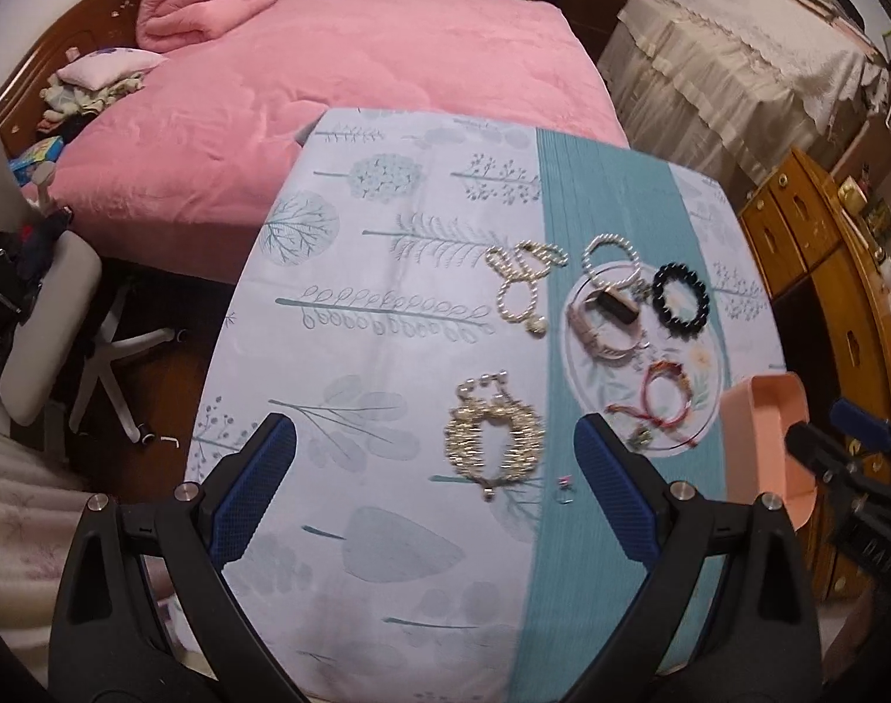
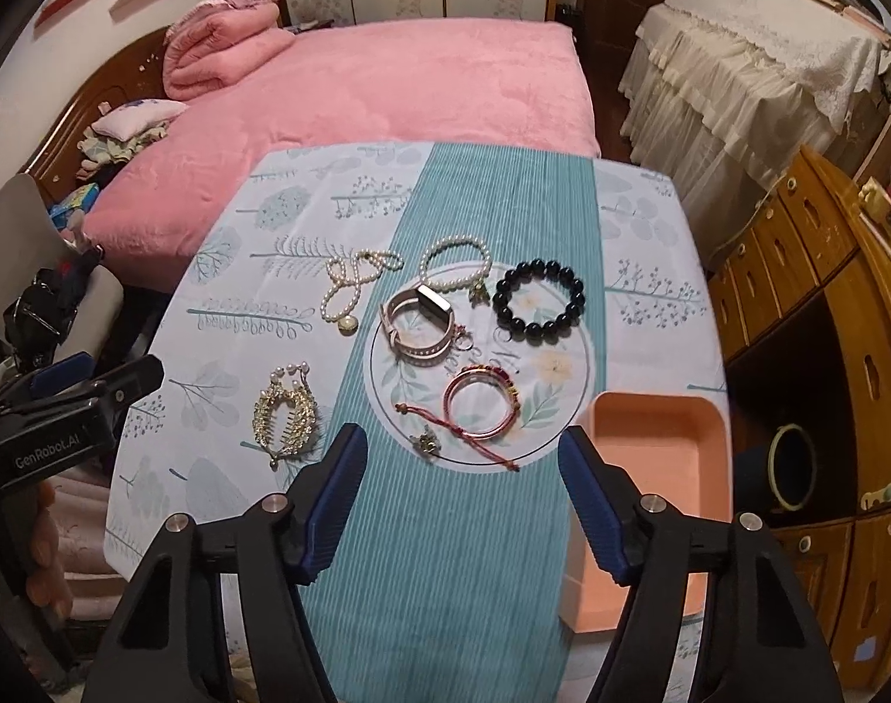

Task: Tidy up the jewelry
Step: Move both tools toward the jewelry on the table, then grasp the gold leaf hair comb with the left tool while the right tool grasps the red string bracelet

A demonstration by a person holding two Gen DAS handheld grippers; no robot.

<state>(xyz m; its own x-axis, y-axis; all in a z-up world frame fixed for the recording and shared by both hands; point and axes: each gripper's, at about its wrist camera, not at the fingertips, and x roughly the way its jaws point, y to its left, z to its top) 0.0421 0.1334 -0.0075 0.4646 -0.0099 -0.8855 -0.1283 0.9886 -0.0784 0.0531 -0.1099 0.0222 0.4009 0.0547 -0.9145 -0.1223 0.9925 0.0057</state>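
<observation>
left wrist view:
left gripper (image 1: pixel 436 489): jaws spread wide, nothing between them; hangs above the table, bottom centre of frame.
gold hair comb (image 1: pixel 495 439): centre of frame, just beyond the jaw gap, lying flat on the tablecloth (image 1: pixel 340 351). blurred, detail unclear.
small ring (image 1: pixel 564 491): lower centre-right, near the right finger, on the teal stripe edge.
pearl necklace (image 1: pixel 524 287): upper centre, bunched up, apart from the comb.
pink tray (image 1: pixel 767 445): right edge of frame, at the table's right rim, partly behind the right gripper (image 1: pixel 855 457).

right wrist view:
right gripper (image 2: pixel 463 489): jaws wide apart, empty, bottom centre.
pink tray (image 2: pixel 650 504): lower right, nothing visible inside, touching the right finger's outline in frame; sits at the table corner.
red cord bracelet (image 2: pixel 483 410): centre, on the round printed patch, nearest item ahead of the jaws.
watch band (image 2: pixel 419 322): centre, just above the red bracelet.
pearl bracelet (image 2: pixel 454 266): upper centre.
black bead bracelet (image 2: pixel 539 307): centre-right, apart from the rest.

step (est.): start of sort; no item in tray yet, both tools free.
next move (est.): lower one gripper over a single piece, narrow the jaws, lift, carry to tray. loose cords and chains may drag neighbours.
edges: tray is close to the right and near table rims; a push could tip it off.
open room: bare cloth at frame left and bottom centre; cluster at centre is tight.
</observation>
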